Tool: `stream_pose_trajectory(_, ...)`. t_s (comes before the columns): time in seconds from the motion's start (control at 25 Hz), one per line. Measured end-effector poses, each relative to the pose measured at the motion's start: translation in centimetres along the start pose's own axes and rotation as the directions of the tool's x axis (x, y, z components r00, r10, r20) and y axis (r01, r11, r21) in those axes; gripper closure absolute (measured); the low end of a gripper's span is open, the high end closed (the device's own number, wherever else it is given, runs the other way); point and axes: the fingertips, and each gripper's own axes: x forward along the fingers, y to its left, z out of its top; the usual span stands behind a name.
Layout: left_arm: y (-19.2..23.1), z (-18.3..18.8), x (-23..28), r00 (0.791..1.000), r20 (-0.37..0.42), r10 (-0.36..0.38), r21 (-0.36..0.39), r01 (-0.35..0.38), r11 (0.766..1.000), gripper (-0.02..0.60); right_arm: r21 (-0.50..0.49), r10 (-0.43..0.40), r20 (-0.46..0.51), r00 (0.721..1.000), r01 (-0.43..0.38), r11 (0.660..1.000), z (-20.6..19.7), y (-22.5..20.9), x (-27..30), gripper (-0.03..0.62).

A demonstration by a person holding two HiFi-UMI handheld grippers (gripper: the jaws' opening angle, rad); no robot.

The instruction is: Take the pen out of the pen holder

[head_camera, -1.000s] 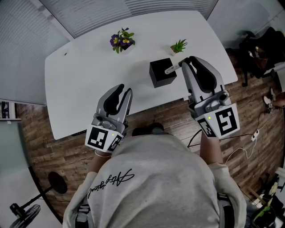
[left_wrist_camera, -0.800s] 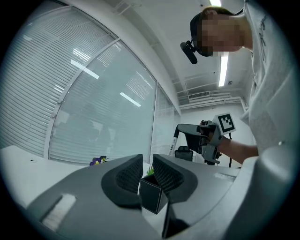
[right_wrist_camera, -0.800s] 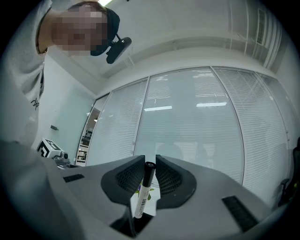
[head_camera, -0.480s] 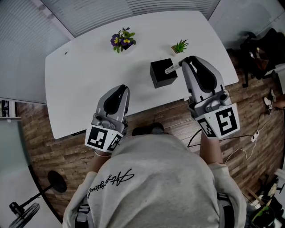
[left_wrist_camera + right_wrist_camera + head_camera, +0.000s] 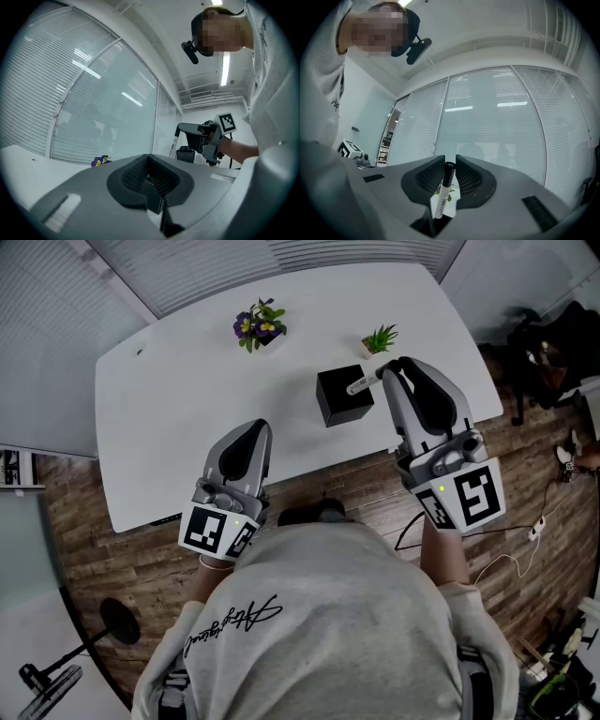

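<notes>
While clamped on pen (image 5: 361, 385), right tool (image 5: 392, 367) beside pen holder (image 5: 337, 396). Left tool (image 5: 262, 426) just closed, empty. Flowers (image 5: 255, 326), plant (image 5: 377, 337) beyond on surface (image 5: 187, 399).

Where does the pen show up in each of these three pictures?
Head view: the pen sits right of centre, between the right gripper's fingers, beside the black pen holder.
Left gripper view: the pen hangs right of centre, from that gripper's tip.
Right gripper view: the pen stands bottom centre, upright between the fingers.
Shared landmark: the right gripper gripping it.
</notes>
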Motion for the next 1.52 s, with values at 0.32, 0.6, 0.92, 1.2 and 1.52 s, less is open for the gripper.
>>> stream_pose_trajectory(0.32,-0.04,-0.05,0.19,1.000,-0.011,-0.014,0.010,0.014,1.000,0.595,0.001,0.004,-0.003,1.000,-0.004,1.000,-0.07,0.00,0.26,0.522)
stream_pose_trajectory(0.6,-0.07,0.05,0.34,1.000,-0.013,-0.020,0.016,0.020,1.000,0.595,0.001,0.007,-0.001,1.000,-0.007,1.000,0.02,0.02,0.35,0.522)
stream_pose_trajectory(0.92,-0.10,0.08,0.50,1.000,-0.014,-0.026,0.019,0.026,0.999,0.595,0.003,0.008,-0.003,1.000,-0.008,1.000,-0.09,0.04,0.46,0.522)
stream_pose_trajectory(1.2,0.08,0.00,0.64,1.000,-0.017,-0.023,0.018,0.023,1.000,0.595,0.009,0.007,-0.007,1.000,-0.007,1.000,-0.45,-0.08,0.67,0.522)
stream_pose_trajectory(1.52,0.22,-0.22,0.79,1.000,-0.017,-0.025,0.017,0.025,1.000,0.595,0.014,0.006,-0.009,1.000,-0.005,1.000,-0.78,-0.18,0.78,0.522)
